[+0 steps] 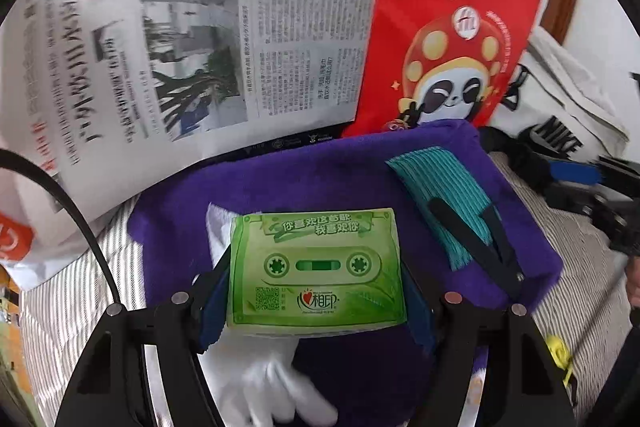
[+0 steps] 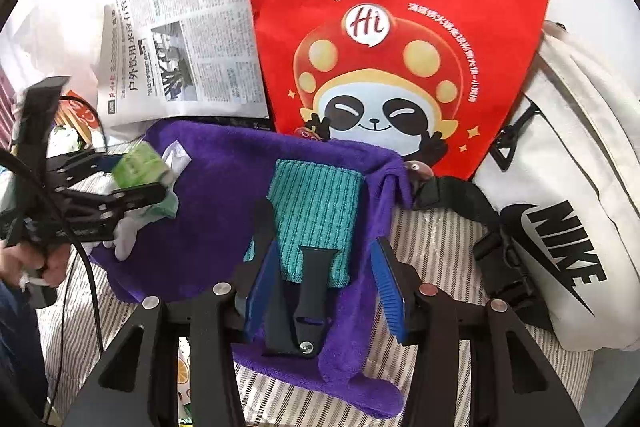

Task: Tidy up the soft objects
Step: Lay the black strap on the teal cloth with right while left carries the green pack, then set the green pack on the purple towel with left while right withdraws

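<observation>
On my left, my left fingers (image 1: 316, 291) are clamped on a green tissue pack (image 1: 316, 267), one pad on each short side, holding it over the purple towel (image 1: 320, 179) with a white glove (image 1: 272, 387) lying just beneath. A newspaper (image 1: 180, 27) spreads beyond, and a red panda-print bag (image 1: 448, 39) stands behind the towel. Toward the middle, a folded teal ribbed cloth (image 2: 316, 219) rests on the towel with a black watch strap (image 2: 308, 291) lying across its near edge. My right fingers (image 2: 324, 291) stand apart on either side of the strap, pads touching nothing. At the far right a white Nike bag (image 2: 560, 227) lies on the striped sheet (image 2: 440, 239).

I judge the step to be stacking small soft things on the towel: the tissue pack wants setting down flat beside the teal cloth, then my grip loosened.

Only the right view shows my left fingers from the side, with the hand (image 2: 48, 263) that carries them; only the left view shows the cassette print on the pack.
</observation>
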Tool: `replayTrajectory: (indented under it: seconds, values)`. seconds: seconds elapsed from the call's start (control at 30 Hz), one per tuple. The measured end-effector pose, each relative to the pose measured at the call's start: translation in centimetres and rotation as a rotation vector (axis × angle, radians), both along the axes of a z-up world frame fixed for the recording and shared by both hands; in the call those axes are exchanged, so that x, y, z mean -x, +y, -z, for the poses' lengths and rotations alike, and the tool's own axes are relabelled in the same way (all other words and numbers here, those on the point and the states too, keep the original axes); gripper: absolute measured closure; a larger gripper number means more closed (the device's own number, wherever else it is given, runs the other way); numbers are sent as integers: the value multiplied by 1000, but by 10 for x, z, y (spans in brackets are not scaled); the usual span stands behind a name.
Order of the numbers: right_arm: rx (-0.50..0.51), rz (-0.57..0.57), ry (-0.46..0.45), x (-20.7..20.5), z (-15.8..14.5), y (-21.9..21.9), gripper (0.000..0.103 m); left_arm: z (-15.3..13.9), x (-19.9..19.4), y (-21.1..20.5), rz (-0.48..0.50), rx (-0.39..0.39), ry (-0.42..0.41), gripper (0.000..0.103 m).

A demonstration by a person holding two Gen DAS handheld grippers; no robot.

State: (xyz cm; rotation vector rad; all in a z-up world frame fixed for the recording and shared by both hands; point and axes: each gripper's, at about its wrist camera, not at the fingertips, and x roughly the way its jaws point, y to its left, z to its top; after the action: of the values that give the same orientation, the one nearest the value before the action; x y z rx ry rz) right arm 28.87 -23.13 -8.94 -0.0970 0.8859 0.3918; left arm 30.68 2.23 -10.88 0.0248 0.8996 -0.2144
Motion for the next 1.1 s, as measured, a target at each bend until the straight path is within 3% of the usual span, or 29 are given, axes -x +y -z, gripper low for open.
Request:
replayTrajectory:
  seconds: [0.33, 0.6, 0.87, 0.97, 1.1]
  values:
    - [-21, 21, 19, -4, 3, -13, 55, 29, -50, -14, -28, -59, 110, 32]
    - [-33, 7, 12, -2, 2, -13, 51, 45, -62, -27, -29, -173, 144, 32]
    - [-42, 11, -8, 2, -7, -16, 50, 45, -64, -34, -34, -169, 164, 29]
    - [-54, 24, -12, 4, -13, -19, 50, 46, -64, -32, -29, -160, 193, 23]
    - [-60, 16, -36, 10, -22, -18, 45, 49, -55, -38, -12, -180, 196, 22]
